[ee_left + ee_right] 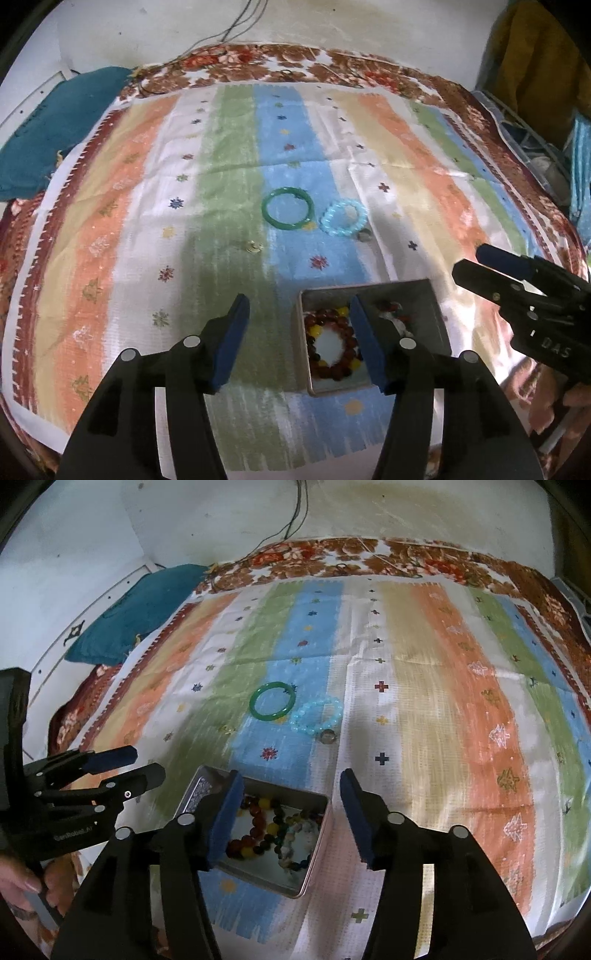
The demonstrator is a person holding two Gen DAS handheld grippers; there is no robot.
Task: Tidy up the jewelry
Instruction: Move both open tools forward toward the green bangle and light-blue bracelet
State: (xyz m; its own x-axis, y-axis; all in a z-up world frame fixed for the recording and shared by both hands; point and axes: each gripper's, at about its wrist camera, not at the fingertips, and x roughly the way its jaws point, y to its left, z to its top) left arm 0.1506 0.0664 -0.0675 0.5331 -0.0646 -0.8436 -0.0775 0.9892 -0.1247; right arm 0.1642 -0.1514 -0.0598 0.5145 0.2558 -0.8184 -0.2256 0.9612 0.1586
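both grippers (300, 334) (290, 808) gape above the tin's (314, 849) rim.

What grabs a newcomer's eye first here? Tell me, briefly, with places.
The striped cloth fills the view. Near its middle lie a green bangle and, just to its right, a pale blue bead bracelet with a small ring beside it. Closer in sits a metal tin holding bead bracelets, with the open left gripper and right gripper above it.

Left gripper (299, 306) and right gripper (290, 782), side by side, both held low with jaws spread wide, empty.
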